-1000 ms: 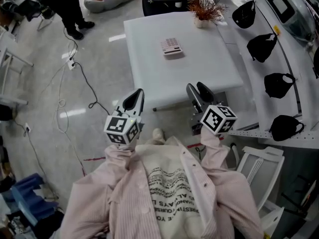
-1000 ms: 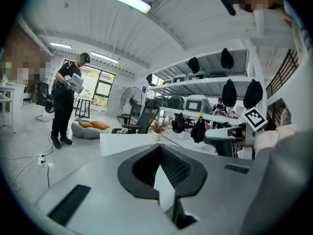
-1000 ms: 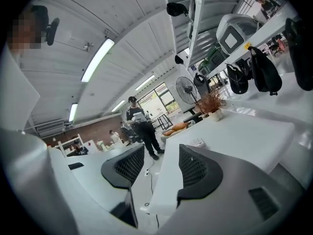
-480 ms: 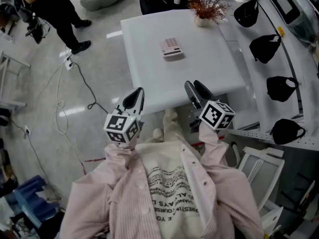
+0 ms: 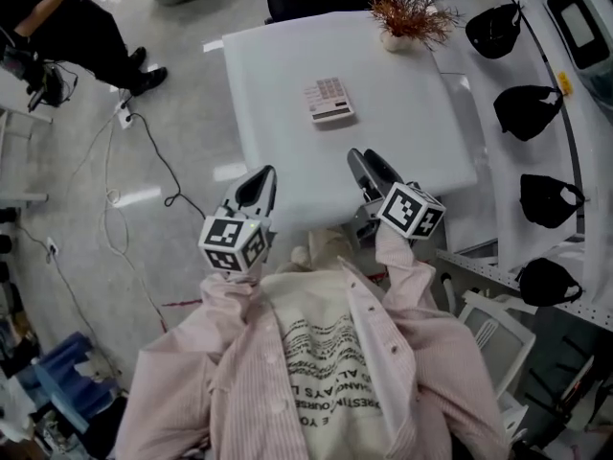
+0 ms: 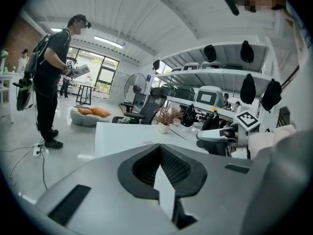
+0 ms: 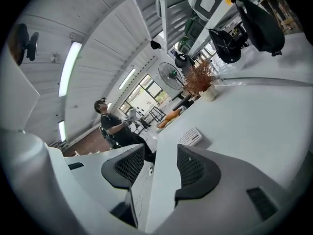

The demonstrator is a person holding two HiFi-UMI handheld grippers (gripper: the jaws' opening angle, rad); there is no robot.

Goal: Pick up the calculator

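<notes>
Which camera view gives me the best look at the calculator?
The head view: the calculator lies fully visible from above, with its key grid distinguishable. In the right gripper view the calculator is small and seen at a shallow angle. The left gripper view shows at most a faint edge-on sliver of it.

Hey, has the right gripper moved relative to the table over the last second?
Yes. The right gripper has moved forward over the near edge of the table, ending closer to the calculator than before.
</notes>
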